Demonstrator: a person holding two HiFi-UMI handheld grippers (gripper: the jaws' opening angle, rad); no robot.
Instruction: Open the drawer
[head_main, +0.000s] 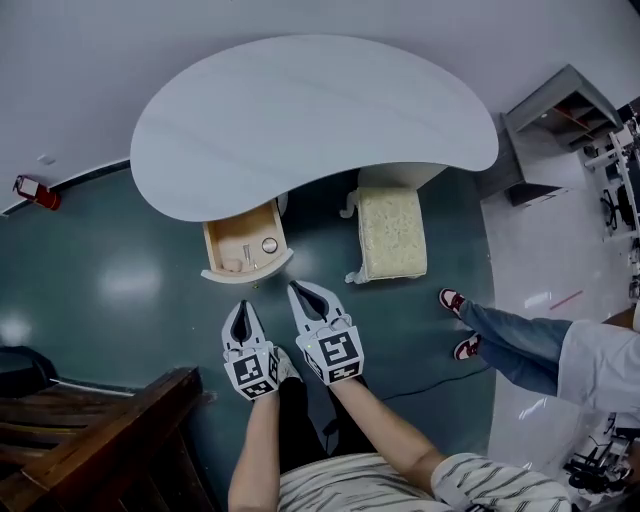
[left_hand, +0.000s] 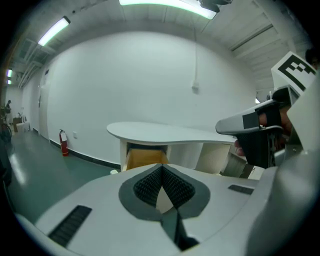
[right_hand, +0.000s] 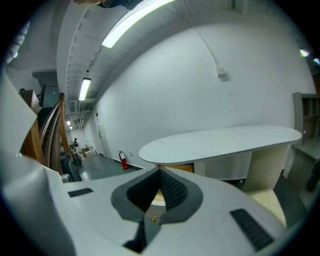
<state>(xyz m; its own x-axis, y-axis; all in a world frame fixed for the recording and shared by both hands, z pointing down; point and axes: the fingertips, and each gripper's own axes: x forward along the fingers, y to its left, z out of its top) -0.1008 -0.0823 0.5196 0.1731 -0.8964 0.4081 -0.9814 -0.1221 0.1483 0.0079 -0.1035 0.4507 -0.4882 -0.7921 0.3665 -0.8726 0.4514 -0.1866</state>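
Observation:
A white kidney-shaped table (head_main: 300, 120) has a wooden drawer (head_main: 245, 243) standing pulled out under its left part, with a small round object (head_main: 269, 245) inside. The drawer also shows in the left gripper view (left_hand: 145, 159) and as an orange strip under the tabletop in the right gripper view (right_hand: 177, 168). My left gripper (head_main: 243, 305) hangs in front of the drawer, apart from it, jaws shut on nothing (left_hand: 161, 166). My right gripper (head_main: 296, 287) is beside it, also shut and empty (right_hand: 160, 171).
A cream cushioned stool (head_main: 392, 233) stands under the table's right part. Another person's legs (head_main: 500, 335) are at the right. A dark wooden stair rail (head_main: 100, 430) is at lower left, a fire extinguisher (head_main: 36, 192) by the wall, a grey shelf (head_main: 560, 115) at upper right.

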